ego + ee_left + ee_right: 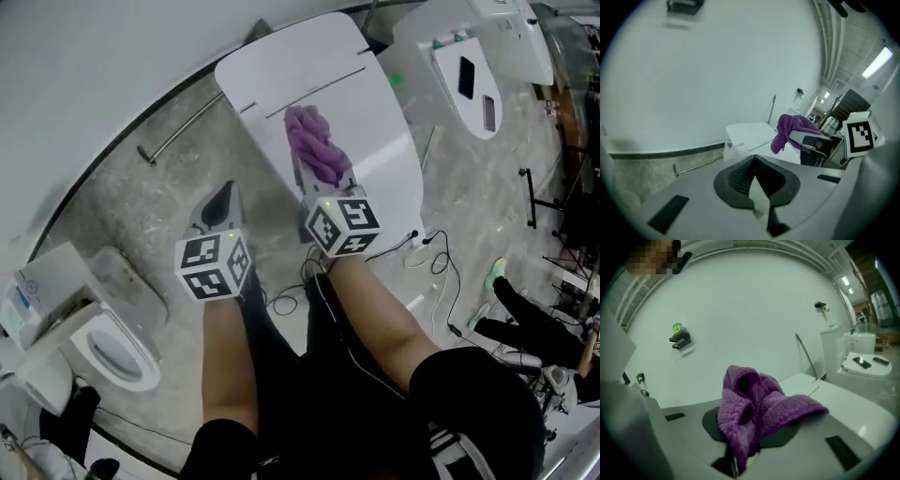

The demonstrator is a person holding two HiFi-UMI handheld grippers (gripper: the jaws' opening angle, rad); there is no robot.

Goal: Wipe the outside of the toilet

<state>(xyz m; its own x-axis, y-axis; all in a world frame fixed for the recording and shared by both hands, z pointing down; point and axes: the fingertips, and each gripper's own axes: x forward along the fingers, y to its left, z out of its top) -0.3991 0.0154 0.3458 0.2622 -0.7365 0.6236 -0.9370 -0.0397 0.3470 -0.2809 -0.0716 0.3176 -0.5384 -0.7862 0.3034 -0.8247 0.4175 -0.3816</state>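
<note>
Right claw point(326, 187) grasping purple cloth point(315, 145) over toilet point(380, 141)

Cloth is bunched, draped from the clamped jaws above the closed white lid point(328, 84), at 12 o'clock in head view. Contact with lid cannot be made out. Left claw point(222, 202) sits at 9 o'clock of the right one, jaws pressed together on nothing, over grey floor point(131, 206) beside the toilet.

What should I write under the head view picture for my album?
Right gripper holding a purple cloth at the white toilet, left gripper shut and empty nearby.
</note>
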